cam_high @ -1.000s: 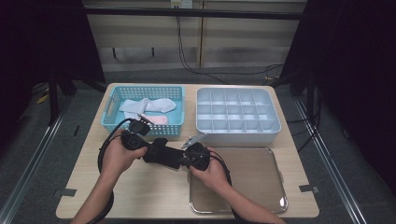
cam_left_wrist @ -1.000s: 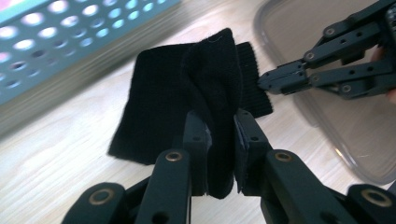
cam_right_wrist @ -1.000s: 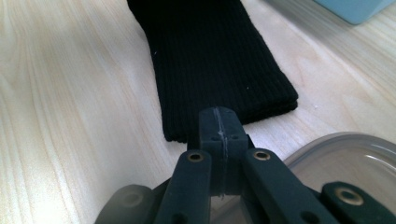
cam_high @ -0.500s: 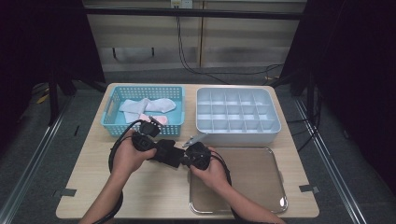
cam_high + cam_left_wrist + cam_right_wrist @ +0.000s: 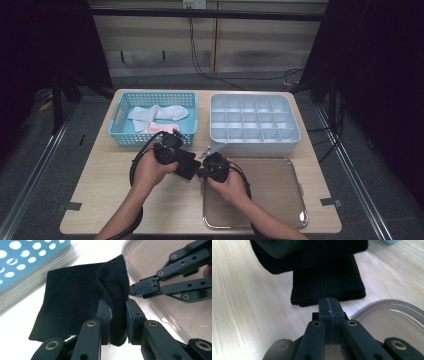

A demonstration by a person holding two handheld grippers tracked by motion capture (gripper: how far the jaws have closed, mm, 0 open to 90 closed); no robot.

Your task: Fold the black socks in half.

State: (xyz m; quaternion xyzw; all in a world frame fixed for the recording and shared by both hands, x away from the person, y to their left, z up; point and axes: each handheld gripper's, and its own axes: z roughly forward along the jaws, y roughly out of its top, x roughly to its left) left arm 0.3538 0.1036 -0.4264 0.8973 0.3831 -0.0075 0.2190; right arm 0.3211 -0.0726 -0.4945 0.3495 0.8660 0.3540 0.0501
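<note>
A light wooden table [image 5: 100, 190] is carrying everything here. At its far right a pale grey compartment organiser [image 5: 254, 124] is sitting, its cells all open to the top. Left of it a blue perforated plastic basket [image 5: 122, 132] is holding a few light-coloured socks [image 5: 157, 114]. In front of the organiser, a shallow metal tray [image 5: 280, 190] is lying at the near right corner, and the person's right hand [image 5: 231, 181] is resting over its left edge. The tray's rounded rim [image 5: 140, 277] is curving close beside both tools, while the basket wall [image 5: 22, 257] is standing just behind the cloth on the other side.

A black sock [image 5: 75, 307] is lying on the bare wood between basket and tray, its flat part spreading over the table and one fold lifting up from it. The left gripper [image 5: 117, 322] is pinching that raised fold, with the fabric bunching between the two pads; its jaws have just been easing slightly wider, yet the cloth is staying pressed between them. The left hand [image 5: 150, 167] is holding this tool just in front of the basket.

The right gripper [image 5: 329, 306] is pointing at the sock's ribbed cuff [image 5: 328, 282], its tip sitting just short of the cuff's edge and over the tray rim. Its jaws are pressing flat together with nothing between them.
</note>
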